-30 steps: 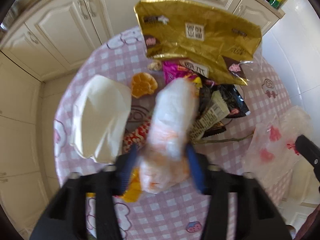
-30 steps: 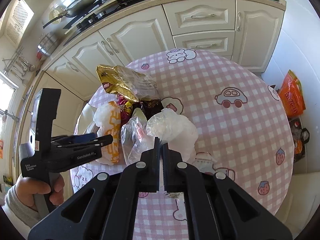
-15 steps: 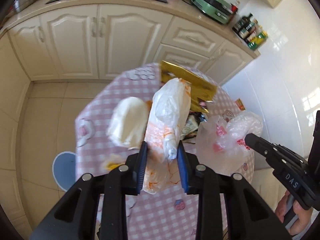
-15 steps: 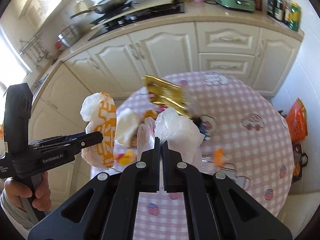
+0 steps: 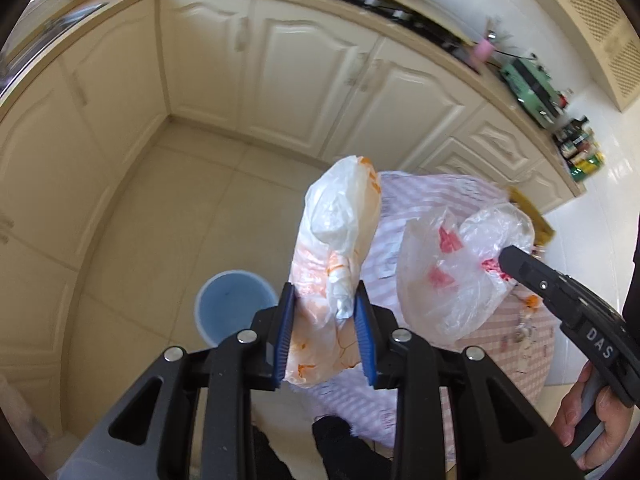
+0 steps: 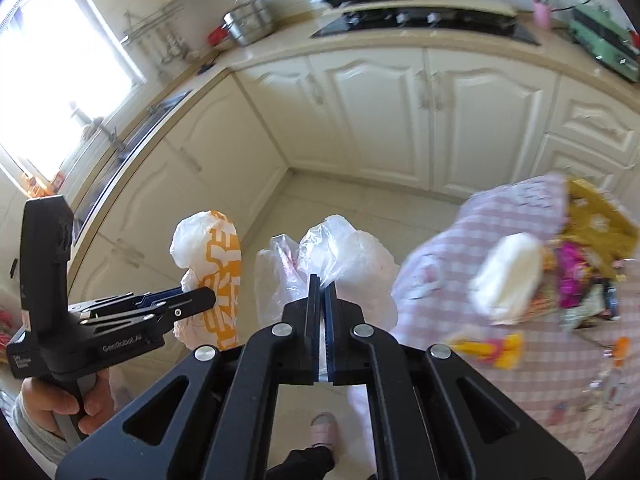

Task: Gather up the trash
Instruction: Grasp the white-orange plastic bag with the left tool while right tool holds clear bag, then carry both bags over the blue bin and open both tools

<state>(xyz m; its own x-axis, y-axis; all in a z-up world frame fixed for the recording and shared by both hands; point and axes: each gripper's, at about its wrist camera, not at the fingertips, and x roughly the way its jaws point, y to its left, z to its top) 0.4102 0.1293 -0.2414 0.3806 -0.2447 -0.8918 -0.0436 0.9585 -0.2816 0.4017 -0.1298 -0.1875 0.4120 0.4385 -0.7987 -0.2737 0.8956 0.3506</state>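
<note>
Overhead, both grippers are held tilted steeply downward above the pale tiled kitchen floor [image 5: 168, 216], each carried by a person's hand. The left gripper [image 5: 325, 332] is seen from its own camera with its blue-padded fingers [image 5: 285, 336] pinching a crumpled white plastic bag printed in orange [image 5: 336, 256]; its jaws have just been closing somewhat, and the bag is squeezed between them. In the right wrist view the same bag [image 6: 216, 276] is seen hanging upright from that gripper [image 6: 188, 300], which is gripped by a hand [image 6: 68, 404] at the lower left. The right gripper [image 6: 320, 320] is pressed together on a thin fold of a clear crinkled plastic bag with red markings [image 6: 340, 264], which bulges out beyond the fingertips. From the left wrist view that clear bag [image 5: 452, 264] is seen beside the orange-printed one, the two close but apart.

Below the left gripper a round light-blue plastic bin [image 5: 236, 308] is standing open on the floor, partly hidden behind the finger. A round table under a pink-and-white checked cloth [image 6: 500, 208] is seen to the right, its near edge just beside the clear bag; a gold foil packet [image 6: 596, 224], a white crumpled wad [image 6: 512, 276] and mixed colourful wrappers [image 6: 576, 276] are left on it. Cream cabinet doors [image 5: 304, 80] are set along the far sides, with open floor between them and the table. A slippered foot [image 6: 324, 426] is seen beneath the right gripper.
</note>
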